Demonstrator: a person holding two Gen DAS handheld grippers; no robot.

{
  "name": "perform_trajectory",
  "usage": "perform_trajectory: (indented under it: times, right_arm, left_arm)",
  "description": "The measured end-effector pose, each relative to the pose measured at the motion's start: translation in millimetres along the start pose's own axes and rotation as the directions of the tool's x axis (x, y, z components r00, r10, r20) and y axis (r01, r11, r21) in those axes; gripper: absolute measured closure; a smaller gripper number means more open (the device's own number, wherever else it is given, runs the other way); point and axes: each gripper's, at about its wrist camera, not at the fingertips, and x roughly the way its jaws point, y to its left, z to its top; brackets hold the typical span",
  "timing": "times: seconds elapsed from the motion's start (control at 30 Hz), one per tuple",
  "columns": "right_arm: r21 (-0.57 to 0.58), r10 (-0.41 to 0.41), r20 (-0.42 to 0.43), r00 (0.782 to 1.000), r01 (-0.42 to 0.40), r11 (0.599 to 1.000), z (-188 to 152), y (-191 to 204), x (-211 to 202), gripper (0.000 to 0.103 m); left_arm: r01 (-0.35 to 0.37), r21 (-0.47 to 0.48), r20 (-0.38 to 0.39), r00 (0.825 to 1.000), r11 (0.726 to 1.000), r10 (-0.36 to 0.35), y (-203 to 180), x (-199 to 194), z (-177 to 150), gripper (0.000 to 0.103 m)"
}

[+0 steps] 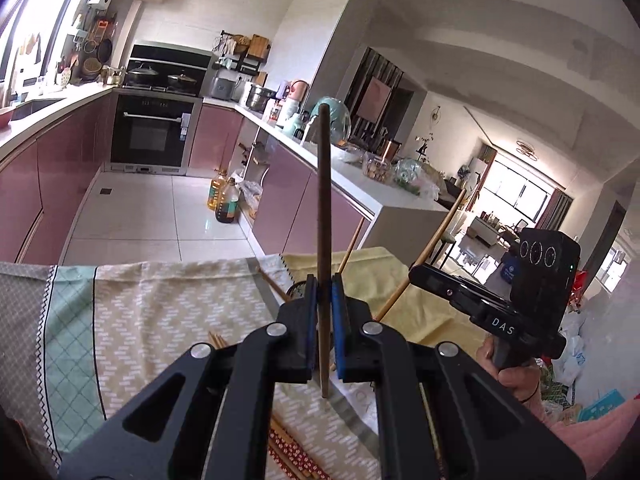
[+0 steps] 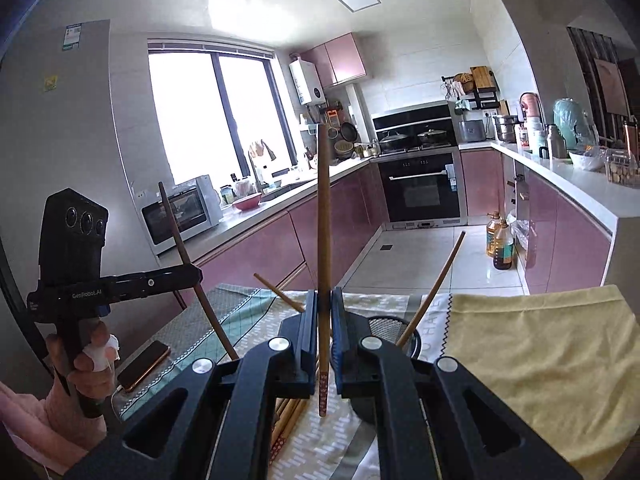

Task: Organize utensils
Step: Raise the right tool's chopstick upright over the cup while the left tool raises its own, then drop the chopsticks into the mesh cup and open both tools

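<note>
I have my left gripper clamped on a dark brown chopstick; the jaws are pinched narrow on it, and its long axis runs straight toward twelve o'clock in the left wrist view, the short end poking out below the pads toward six. My right gripper holds a light bamboo chopstick the same way, jaws closed on it, its patterned end hanging at six and the plain tip up at twelve.

Below both, the worktop carries a patterned cloth and a yellow towel. A black mesh holder sits just past my right jaws, with one chopstick leaning out toward one o'clock and another toward eleven. More chopsticks lie loose on the cloth at seven o'clock, partly hidden by the gripper body.

Only the right wrist view shows a phone on the cloth at nine o'clock, beside the person's hand on the left gripper. Only the left wrist view shows the living room beyond the kitchen at three o'clock.
</note>
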Motion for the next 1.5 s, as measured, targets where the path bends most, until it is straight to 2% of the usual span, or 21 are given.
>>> perform_trajectory:
  times: [0.23, 0.3, 0.5, 0.7, 0.97, 1.1, 1.23, 1.43, 1.5]
  right_arm:
    - [-0.01, -0.033, 0.05, 0.998, 0.034, 0.999, 24.6, -11.5, 3.0, 0.097]
    - [-0.014, -0.045, 0.058, 0.997, 0.046, 0.999, 27.5, -13.8, 5.9, 0.097]
    - [0.001, -0.06, 0.026, 0.998, 0.06, 0.998, 24.2, -24.5, 24.8, 0.097]
    - [0.014, -0.067, -0.084, 0.994, 0.068, 0.998, 5.8, -35.2, 50.8, 0.097]
    - [0.036, -0.084, -0.241, 0.967, 0.096, 0.995, -14.7, -44.2, 78.6, 0.097]
    - [0.068, -0.104, -0.271, 0.957, 0.127, 0.99, -20.4, -52.7, 90.5, 0.095]
    - [0.098, -0.112, -0.265, 0.958, 0.143, 0.985, -23.3, -58.4, 93.0, 0.091]
    - [0.086, -0.109, -0.222, 0.969, 0.131, 0.988, -25.9, -48.5, 79.9, 0.084]
    - [0.064, -0.105, -0.205, 0.973, 0.12, 0.991, -27.8, -40.3, 73.5, 0.081]
  left_arm:
    - [0.02, 0.022, 0.052, 0.998, 1.0, -0.021, -18.4, 24.7, 32.2, 0.096]
    - [0.004, 0.032, 0.065, 0.998, 0.999, -0.007, -22.8, 30.8, 37.3, 0.096]
    - [-0.04, 0.038, 0.037, 0.999, 0.998, 0.039, -23.0, 54.7, 36.0, 0.096]
    - [-0.066, 0.076, -0.078, 0.994, 0.995, 0.071, -15.9, 78.5, 20.7, 0.096]
    - [-0.075, 0.105, -0.244, 0.965, 0.992, 0.099, -2.1, 110.5, -4.5, 0.095]
    - [-0.083, 0.09, -0.257, 0.961, 0.992, 0.104, 6.0, 116.8, -1.8, 0.094]
    - [-0.106, 0.089, -0.253, 0.959, 0.99, 0.126, 11.5, 124.6, 1.1, 0.093]
    - [-0.091, 0.061, -0.199, 0.975, 0.994, 0.101, 17.1, 122.8, 1.7, 0.093]
    - [-0.091, 0.068, -0.175, 0.979, 0.994, 0.102, 17.2, 116.9, -1.8, 0.089]
